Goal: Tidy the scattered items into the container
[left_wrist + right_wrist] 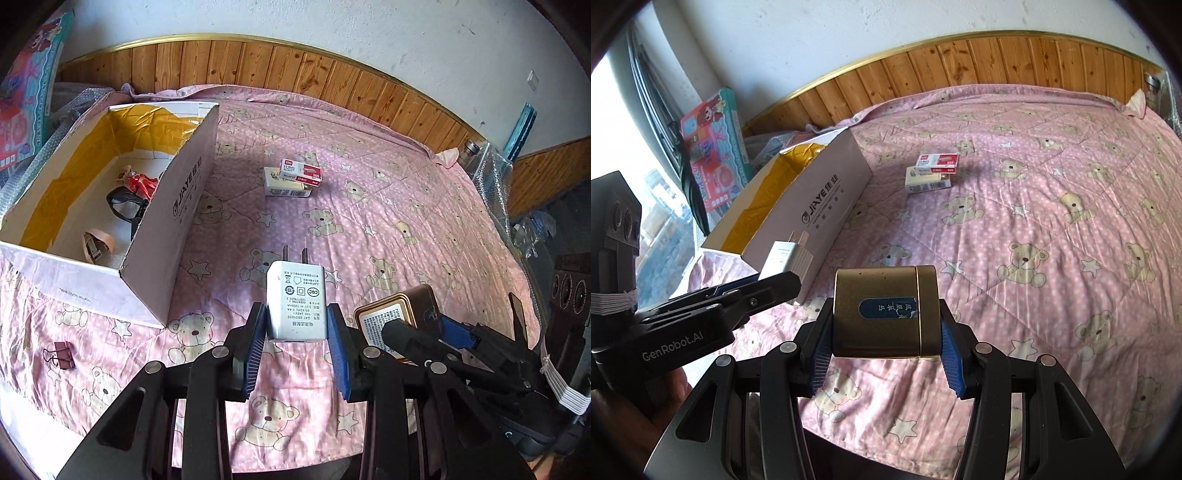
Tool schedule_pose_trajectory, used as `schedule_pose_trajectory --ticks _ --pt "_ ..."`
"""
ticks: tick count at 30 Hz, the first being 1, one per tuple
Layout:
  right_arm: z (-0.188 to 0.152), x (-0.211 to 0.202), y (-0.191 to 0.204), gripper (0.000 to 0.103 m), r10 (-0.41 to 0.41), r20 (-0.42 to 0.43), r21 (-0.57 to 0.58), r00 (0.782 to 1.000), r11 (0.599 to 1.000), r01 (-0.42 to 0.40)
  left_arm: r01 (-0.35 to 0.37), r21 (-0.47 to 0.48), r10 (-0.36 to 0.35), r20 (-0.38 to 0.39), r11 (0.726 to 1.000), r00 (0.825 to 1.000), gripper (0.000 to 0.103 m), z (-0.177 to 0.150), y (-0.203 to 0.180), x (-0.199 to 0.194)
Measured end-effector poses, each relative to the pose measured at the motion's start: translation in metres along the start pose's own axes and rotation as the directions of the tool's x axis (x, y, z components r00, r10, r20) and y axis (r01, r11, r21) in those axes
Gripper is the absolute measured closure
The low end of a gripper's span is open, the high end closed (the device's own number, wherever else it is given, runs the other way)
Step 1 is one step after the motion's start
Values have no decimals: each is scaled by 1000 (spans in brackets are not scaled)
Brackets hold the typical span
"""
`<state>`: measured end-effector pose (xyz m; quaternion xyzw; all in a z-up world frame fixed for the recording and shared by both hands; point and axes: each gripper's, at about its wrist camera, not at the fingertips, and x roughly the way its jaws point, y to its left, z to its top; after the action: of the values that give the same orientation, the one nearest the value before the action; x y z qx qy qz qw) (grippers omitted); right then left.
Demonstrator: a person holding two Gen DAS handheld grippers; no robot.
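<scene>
The left gripper pinches a charger; the right gripper pinches a tin. Both hang over the bed, near the box. Next step, likely: carry each over the box and release.

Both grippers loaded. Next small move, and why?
Probably swing the left gripper left over the box rim and drop the charger. It is clamped between the pads, the open box lies just to its left, and the right gripper holds the tin farther off.
</scene>
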<state>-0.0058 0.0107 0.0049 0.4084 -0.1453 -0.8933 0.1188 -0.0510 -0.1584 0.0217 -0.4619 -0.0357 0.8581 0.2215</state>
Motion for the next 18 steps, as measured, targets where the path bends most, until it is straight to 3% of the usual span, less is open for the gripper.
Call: schedule_pose_trajectory --ticks 18 --pt "-11 -18 13 50 41 17 -20 999 999 -41 -52 9 52 34 999 998 69 -7 -6 -26"
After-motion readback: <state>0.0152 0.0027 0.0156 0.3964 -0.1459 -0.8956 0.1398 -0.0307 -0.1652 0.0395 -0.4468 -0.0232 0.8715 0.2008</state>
